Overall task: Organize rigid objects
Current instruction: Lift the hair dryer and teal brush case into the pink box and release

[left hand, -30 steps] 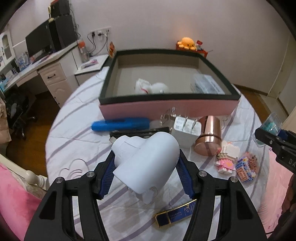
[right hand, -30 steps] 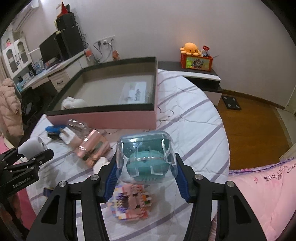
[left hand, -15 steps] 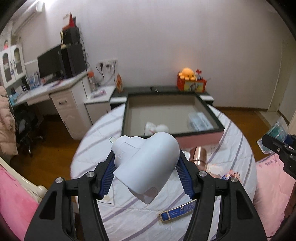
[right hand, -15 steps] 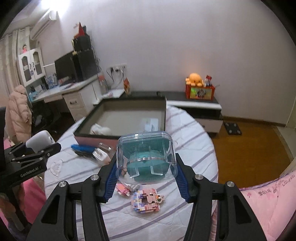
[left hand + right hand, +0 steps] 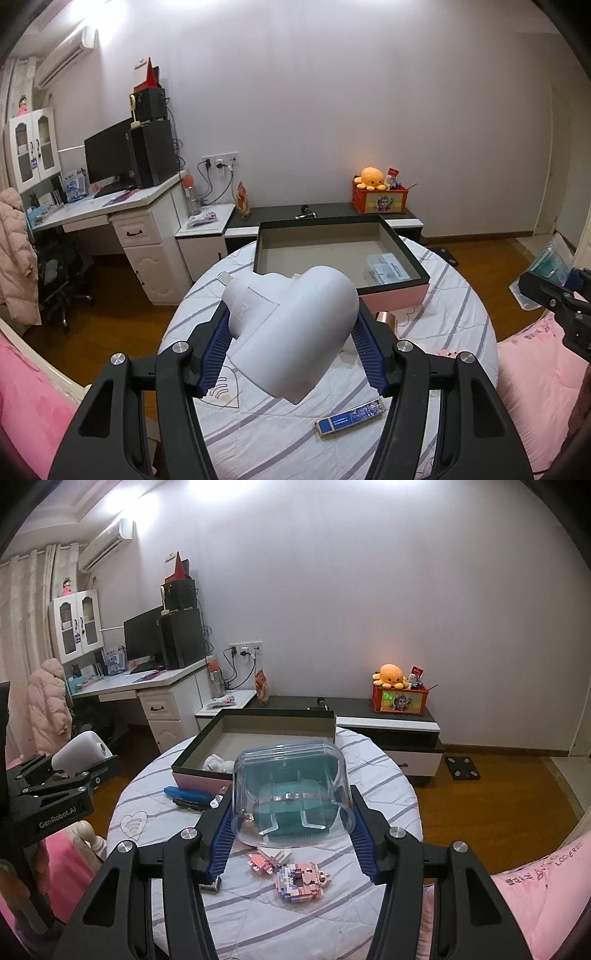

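Nearest the left camera, the left gripper (image 5: 291,354) clamps a white moulded plastic device (image 5: 291,328) between its blue ribbed pads (image 5: 364,350), gripping the broad rounded body, presumably because that gives the pads the widest bearing. It hangs in the air above the round table (image 5: 461,317), clear of everything on the striped cloth. The right gripper (image 5: 290,834) likewise pinches a clear plastic case holding a teal item (image 5: 290,797) by its side walls, so the case sits level and its contents stay seated.

Below on the cloth lie a blue-and-gold flat bar (image 5: 349,415), two building-block figures (image 5: 301,880), a blue handled tool (image 5: 186,794) and a copper-coloured cup (image 5: 386,319), loose and not yet sorted.

Farther on, the open pink-sided box (image 5: 391,293) rests on the table's far half, already holding a white soft-looking object (image 5: 218,763) and a clear packet (image 5: 388,269). It looks like the collecting bin, and both held items are probably bound for it.
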The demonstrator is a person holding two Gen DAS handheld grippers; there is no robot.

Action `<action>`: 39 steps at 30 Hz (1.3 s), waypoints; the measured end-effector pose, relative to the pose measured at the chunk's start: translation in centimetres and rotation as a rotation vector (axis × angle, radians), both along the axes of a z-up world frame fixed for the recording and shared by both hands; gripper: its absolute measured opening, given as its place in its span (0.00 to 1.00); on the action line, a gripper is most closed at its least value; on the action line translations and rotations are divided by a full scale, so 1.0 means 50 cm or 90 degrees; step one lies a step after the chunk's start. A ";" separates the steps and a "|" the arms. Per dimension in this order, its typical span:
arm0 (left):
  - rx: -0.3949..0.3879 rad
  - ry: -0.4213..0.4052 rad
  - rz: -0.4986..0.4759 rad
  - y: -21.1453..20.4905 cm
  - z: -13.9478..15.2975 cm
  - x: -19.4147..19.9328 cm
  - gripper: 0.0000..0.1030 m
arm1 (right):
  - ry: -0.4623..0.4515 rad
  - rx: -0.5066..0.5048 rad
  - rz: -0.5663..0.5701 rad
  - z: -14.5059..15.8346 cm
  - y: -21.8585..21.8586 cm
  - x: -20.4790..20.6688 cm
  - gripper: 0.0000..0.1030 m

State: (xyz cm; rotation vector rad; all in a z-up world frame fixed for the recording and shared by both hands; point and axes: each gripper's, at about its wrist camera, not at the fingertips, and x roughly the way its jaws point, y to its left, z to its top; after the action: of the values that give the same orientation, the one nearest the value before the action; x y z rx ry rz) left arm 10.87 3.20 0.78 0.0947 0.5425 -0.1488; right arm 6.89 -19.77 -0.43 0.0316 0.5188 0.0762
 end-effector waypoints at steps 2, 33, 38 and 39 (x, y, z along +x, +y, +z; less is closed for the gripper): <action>-0.001 -0.001 0.004 0.001 0.001 -0.001 0.61 | -0.002 0.001 0.000 0.002 0.000 -0.006 0.55; 0.058 0.044 -0.034 -0.068 0.000 0.335 0.60 | 0.048 -0.023 0.060 -0.010 0.025 0.280 0.55; 0.086 0.088 -0.047 -0.094 -0.037 0.441 0.60 | 0.077 -0.028 0.076 -0.038 0.034 0.400 0.55; 0.092 0.102 -0.050 -0.098 -0.050 0.463 0.60 | 0.088 -0.028 0.080 -0.049 0.035 0.424 0.55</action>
State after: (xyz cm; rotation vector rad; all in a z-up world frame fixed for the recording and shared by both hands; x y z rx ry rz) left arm 34.00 -1.69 -1.72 0.2469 0.7102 -0.1941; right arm 28.08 -18.01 -2.85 -0.0385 0.6606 0.1873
